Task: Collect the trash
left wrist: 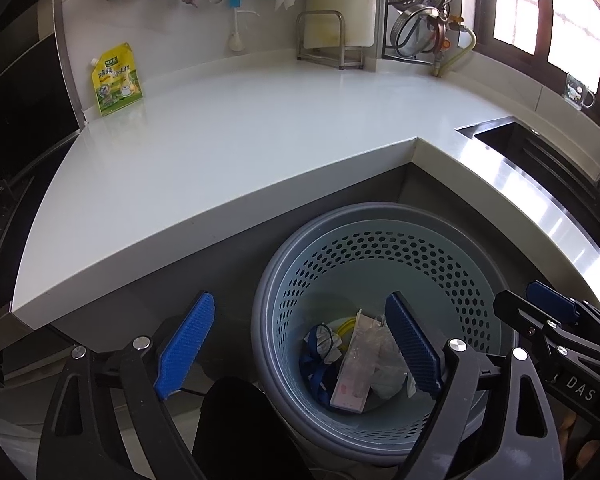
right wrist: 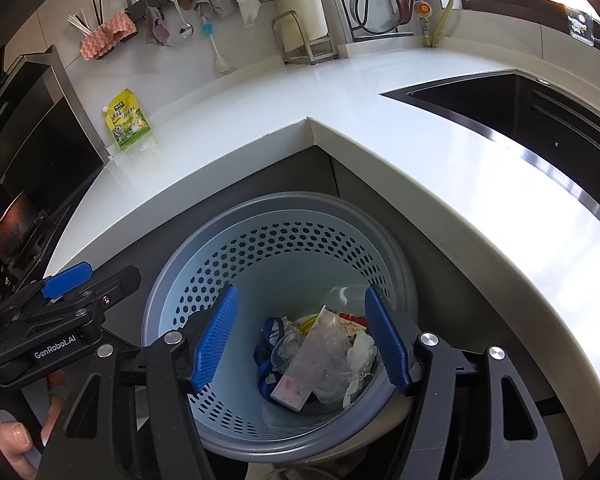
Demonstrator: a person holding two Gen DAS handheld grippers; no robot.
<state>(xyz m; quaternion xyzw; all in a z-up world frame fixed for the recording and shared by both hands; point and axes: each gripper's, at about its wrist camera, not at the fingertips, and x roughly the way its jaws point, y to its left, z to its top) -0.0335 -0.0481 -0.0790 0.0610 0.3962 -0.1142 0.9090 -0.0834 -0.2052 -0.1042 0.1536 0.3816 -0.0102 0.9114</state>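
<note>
Both tongs over bin [left wrist: 380, 280] on floor in bench's [left wrist: 220, 140] inner corner; trash heap [right wrist: 324, 356] at bin bottom. Left tongs [left wrist: 300, 346] spread wide, empty. Right tongs [right wrist: 304, 344] spread, empty. My only candidate: yellow pouch [left wrist: 117, 79], upright at bench's far left edge by wall, well apart, forward-left. Left tongs nearer, I judge.

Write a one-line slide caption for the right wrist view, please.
Open right gripper above the perforated trash basket holding wrappers.

White L-shaped countertop [left wrist: 240, 148] (glossy), dark sink [right wrist: 540, 120], bright window [left wrist: 540, 12].
</note>
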